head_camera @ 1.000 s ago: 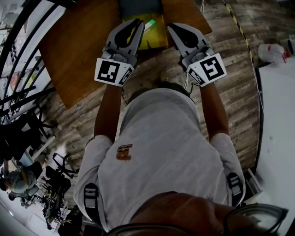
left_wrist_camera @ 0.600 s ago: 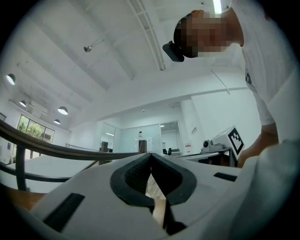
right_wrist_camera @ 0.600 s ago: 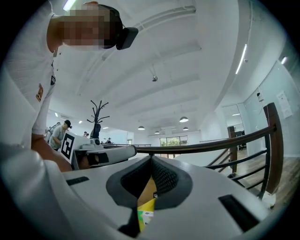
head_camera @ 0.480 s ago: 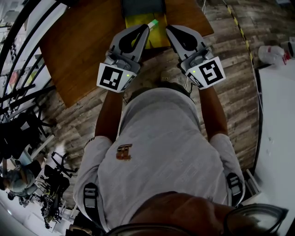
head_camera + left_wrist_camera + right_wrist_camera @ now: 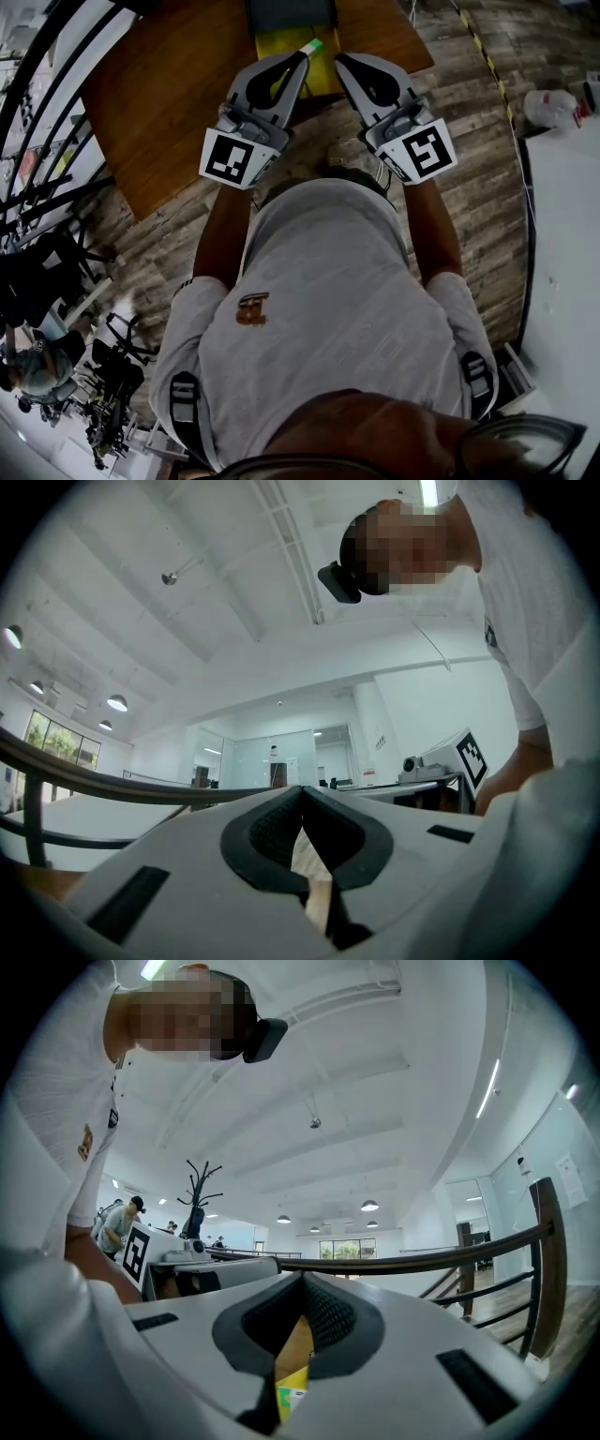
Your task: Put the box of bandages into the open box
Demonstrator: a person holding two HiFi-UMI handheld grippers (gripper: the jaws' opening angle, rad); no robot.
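Observation:
A yellow box with a green and white patch (image 5: 313, 45) lies at the far middle of the brown table (image 5: 159, 103). Through the right gripper's jaw gap it shows as a yellow box (image 5: 287, 1396). A dark open box (image 5: 291, 11) sits just beyond it, cut off by the frame's top edge. My left gripper (image 5: 301, 57) is shut, its tip over the yellow box's near edge beside the green patch. Its own view shows the left gripper (image 5: 302, 791) with jaws meeting, only wood behind. My right gripper (image 5: 338, 60) hovers at the box's right side; the right gripper (image 5: 302, 1279) looks shut, nothing pinched.
The table's near edge runs just under both grippers, with plank floor (image 5: 469, 141) below. A white tabletop (image 5: 567, 244) with a white bottle (image 5: 551, 107) stands at the right. Dark railings (image 5: 42, 103) line the left. Striped tape (image 5: 487, 58) crosses the floor.
My left gripper has swung right and forward, so its tip now lies over the yellow box, and its jaws have shut. The right gripper has shifted slightly left; the two tips are closer.

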